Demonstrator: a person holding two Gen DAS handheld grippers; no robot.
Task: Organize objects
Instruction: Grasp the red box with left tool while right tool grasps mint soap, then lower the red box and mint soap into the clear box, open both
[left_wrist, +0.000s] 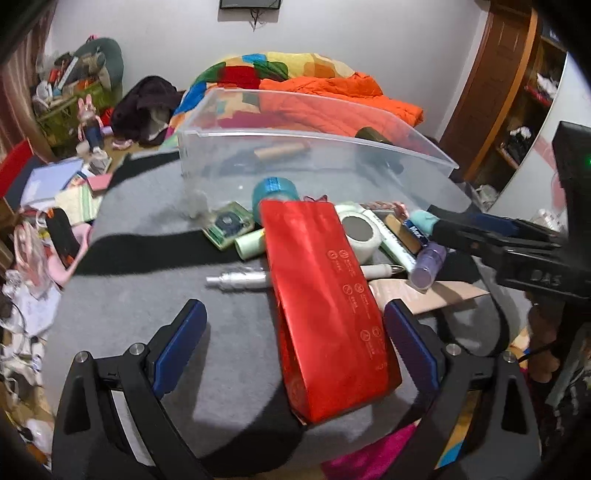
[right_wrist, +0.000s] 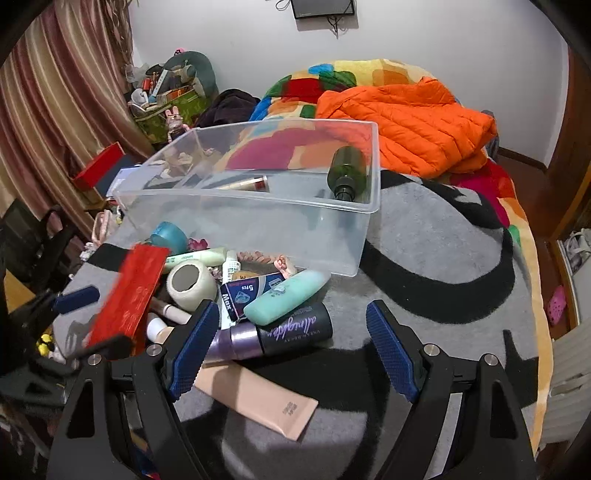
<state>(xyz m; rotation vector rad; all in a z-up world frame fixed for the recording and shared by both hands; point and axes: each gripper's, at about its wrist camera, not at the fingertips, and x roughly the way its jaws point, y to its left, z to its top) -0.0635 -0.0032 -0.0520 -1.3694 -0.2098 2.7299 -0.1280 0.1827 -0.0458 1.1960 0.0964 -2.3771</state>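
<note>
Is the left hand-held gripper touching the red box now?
Apart. In the left wrist view, the left hand-held gripper stands open around the red box, with gaps beside both pads.

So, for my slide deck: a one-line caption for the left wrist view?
Open left gripper straddles a red box on the grey blanket, clutter and a clear bin behind.

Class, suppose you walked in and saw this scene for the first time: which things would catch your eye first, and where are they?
Probably the shiny red box, lying on the grey blanket between the open left gripper's fingers. Behind it stands a clear plastic bin, nearly empty but for a dark green bottle at its right end. Farther back, a bright orange jacket lies on the bed.
</note>
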